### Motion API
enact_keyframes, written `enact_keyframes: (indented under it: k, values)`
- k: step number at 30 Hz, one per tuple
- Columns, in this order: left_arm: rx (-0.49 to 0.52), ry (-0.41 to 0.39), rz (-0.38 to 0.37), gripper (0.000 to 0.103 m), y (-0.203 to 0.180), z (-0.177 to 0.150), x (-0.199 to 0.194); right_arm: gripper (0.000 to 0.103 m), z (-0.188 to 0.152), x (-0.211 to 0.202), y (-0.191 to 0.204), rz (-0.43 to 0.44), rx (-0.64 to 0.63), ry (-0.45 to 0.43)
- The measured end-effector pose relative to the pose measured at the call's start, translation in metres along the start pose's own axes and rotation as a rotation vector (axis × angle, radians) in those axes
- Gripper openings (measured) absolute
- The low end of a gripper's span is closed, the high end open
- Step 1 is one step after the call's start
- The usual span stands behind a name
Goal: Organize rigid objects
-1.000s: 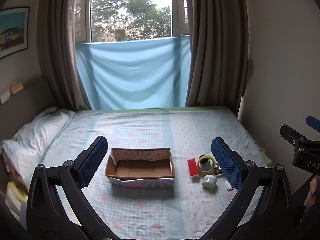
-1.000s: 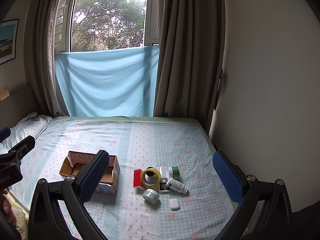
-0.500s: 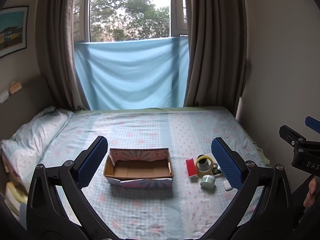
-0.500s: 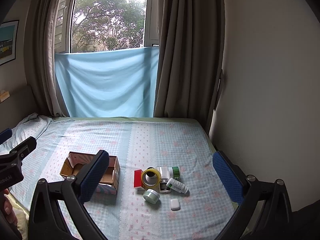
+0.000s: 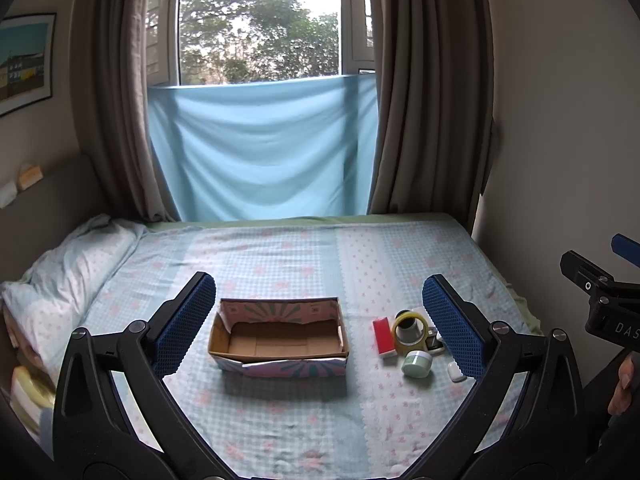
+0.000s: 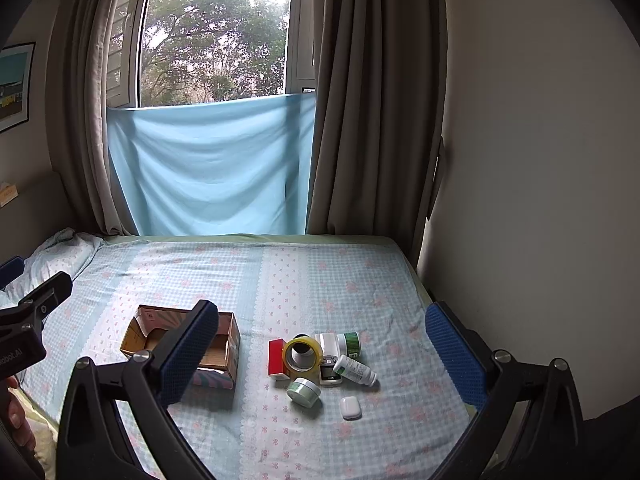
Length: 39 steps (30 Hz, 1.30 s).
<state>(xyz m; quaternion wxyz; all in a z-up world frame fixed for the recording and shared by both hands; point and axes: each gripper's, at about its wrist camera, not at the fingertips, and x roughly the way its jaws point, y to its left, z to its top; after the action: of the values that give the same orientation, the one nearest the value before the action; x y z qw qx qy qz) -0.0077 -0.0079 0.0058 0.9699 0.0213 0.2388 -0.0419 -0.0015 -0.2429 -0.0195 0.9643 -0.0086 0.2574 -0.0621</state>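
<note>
Hovering above the bed (image 5: 280,432), both tongs hold nothing. Left gripper (image 5: 320,320): jaws spread wide, blue pads far apart, empty, touching nothing. Right gripper (image 6: 322,350): same, jaws fully apart, empty, well clear of the sheet. Each also shows at the edge of the other's view.

Outward from the left gripper: cardboard box (image 5: 280,336) sits open-topped on the sheet, roughly centred between its fingers in the left wrist view. Inside looks bare, only brown bottom flaps visible. In the right wrist view the box is partly behind the left finger of the right gripper.

Outward from the right gripper: a small cluster lies on the sheet right of the box, near but apart from it. Red block (image 6: 277,360) touching yellow tape roll (image 6: 303,354), which stands on edge. Behind it, a white bottle with green cap (image 6: 340,343) on its side. In front, a small device with a screen (image 6: 330,372), a white bottle (image 6: 354,369) lying tilted, a pale green jar (image 6: 304,391), and a white case (image 6: 351,407) a bit apart at the near side.

Progress, as judged: nothing done yet. All seven items are outside the box, none gripped. Everything is left: pick each, drop in box. Right gripper is nearer the cluster, so likely goes first.
</note>
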Motion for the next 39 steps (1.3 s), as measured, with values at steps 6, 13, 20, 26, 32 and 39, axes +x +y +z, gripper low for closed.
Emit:
enact_keyframes:
  k: [6, 13, 20, 26, 32, 39]
  values:
    - [0.011, 0.016, -0.017, 0.103, 0.002, 0.006, 0.006, 0.103, 0.005, 0.001, -0.002, -0.013, 0.016, 0.005]
    - [0.075, 0.055, -0.075, 0.103, -0.001, 0.010, 0.026, 0.103, 0.012, 0.007, -0.007, -0.029, 0.050, 0.024]
    - [0.146, 0.138, -0.198, 0.103, -0.023, -0.005, 0.069, 0.103, 0.005, 0.031, -0.032, -0.055, 0.157, 0.101]
    - [0.197, 0.235, -0.243, 0.103, -0.063, -0.022, 0.108, 0.103, -0.007, 0.067, -0.064, -0.040, 0.183, 0.181]
    - [0.186, 0.358, -0.262, 0.103, -0.113, -0.040, 0.161, 0.103, -0.024, 0.125, -0.102, 0.037, 0.137, 0.252]
    - [0.066, 0.537, -0.266, 0.103, -0.162, -0.067, 0.252, 0.103, -0.059, 0.222, -0.135, 0.129, -0.017, 0.342]
